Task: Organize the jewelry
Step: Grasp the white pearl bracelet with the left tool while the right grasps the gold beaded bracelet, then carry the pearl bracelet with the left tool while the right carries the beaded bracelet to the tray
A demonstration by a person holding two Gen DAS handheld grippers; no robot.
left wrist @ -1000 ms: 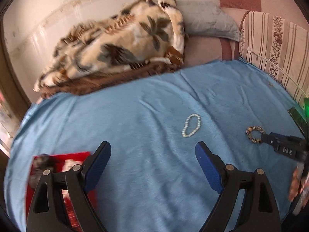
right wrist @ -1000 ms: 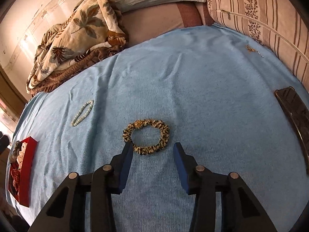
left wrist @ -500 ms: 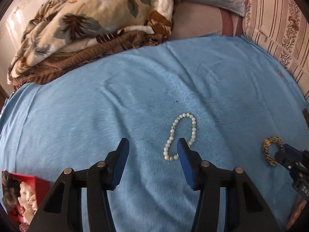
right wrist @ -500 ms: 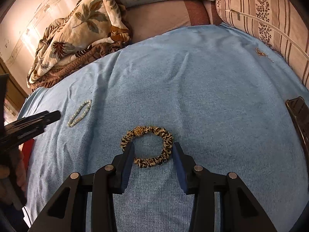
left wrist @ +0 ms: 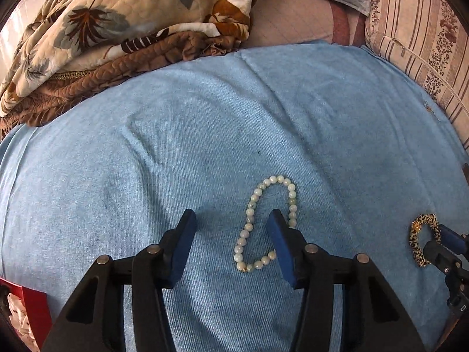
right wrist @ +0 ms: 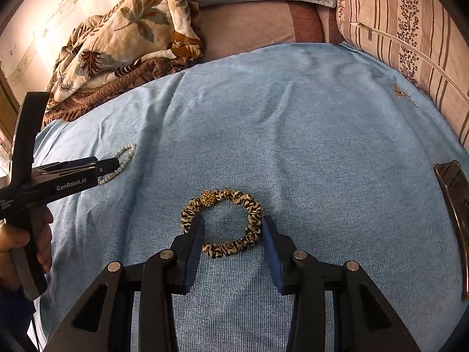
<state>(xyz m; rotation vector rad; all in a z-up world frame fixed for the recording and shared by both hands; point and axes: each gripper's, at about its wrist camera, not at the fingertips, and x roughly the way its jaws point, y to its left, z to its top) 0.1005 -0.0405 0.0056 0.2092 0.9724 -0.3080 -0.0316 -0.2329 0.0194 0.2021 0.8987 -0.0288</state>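
Now my left hand-held gripper (left wrist: 231, 220) straddles the pearl bracelet (left wrist: 265, 223), open and empty — beside the bracelet, my right hand-held gripper (right wrist: 233, 224) brackets the leopard scrunchie (right wrist: 222, 223), parted, ready to pinch.

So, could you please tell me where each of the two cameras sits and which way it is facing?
Left wrist: sits on the left tool, looking forward and down along its open fingers at the pearl bracelet on the blue sheet; the right tool's tip shows at the right edge.
Right wrist: sits on the right tool, looking along its open fingers at the leopard-print scrunchie; the left tool and the hand holding it show at left.
Shared: both bracelets, the sheet, the floral quilt.
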